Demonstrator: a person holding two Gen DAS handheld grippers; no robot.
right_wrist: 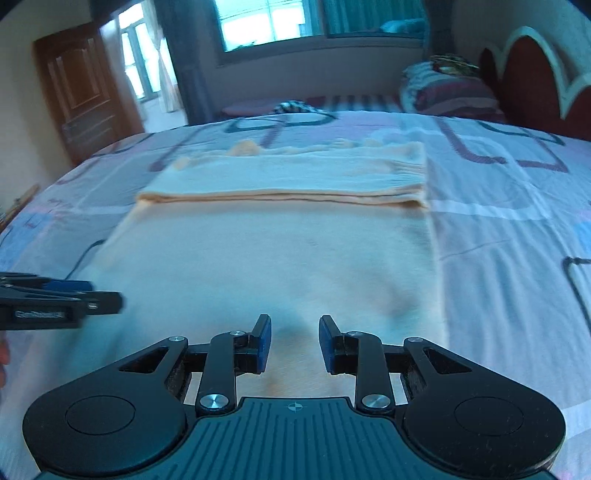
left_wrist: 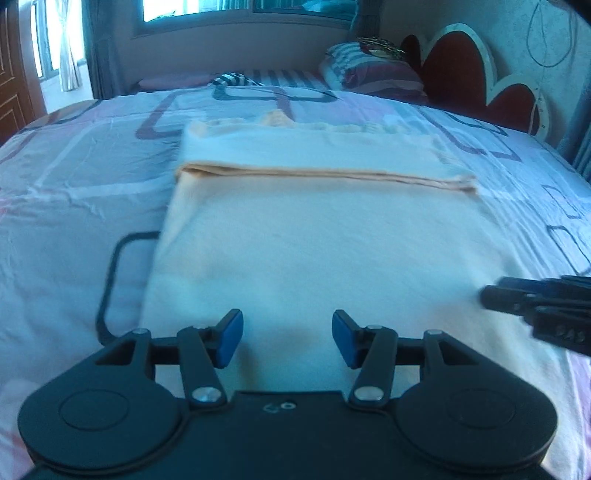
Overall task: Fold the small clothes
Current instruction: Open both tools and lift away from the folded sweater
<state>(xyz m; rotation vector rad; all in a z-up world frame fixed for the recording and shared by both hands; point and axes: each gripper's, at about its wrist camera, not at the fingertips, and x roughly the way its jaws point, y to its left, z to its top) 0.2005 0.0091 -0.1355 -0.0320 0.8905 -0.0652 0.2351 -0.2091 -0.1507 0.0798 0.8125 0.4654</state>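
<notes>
A cream garment (left_wrist: 314, 236) lies flat on the bed, its far part folded back toward me in a straight band (left_wrist: 317, 155). It also shows in the right wrist view (right_wrist: 280, 251). My left gripper (left_wrist: 287, 338) is open and empty, low over the garment's near part. My right gripper (right_wrist: 294, 341) is open and empty, also over the near part. The right gripper shows at the right edge of the left wrist view (left_wrist: 539, 302). The left gripper shows at the left edge of the right wrist view (right_wrist: 62, 301).
The bed sheet (left_wrist: 74, 192) is pale with dark rounded-rectangle prints. Striped pillows (left_wrist: 373, 70) and a red-and-white headboard (left_wrist: 469, 70) stand at the far right. A window (right_wrist: 273, 22) and a wooden door (right_wrist: 81, 85) lie beyond the bed.
</notes>
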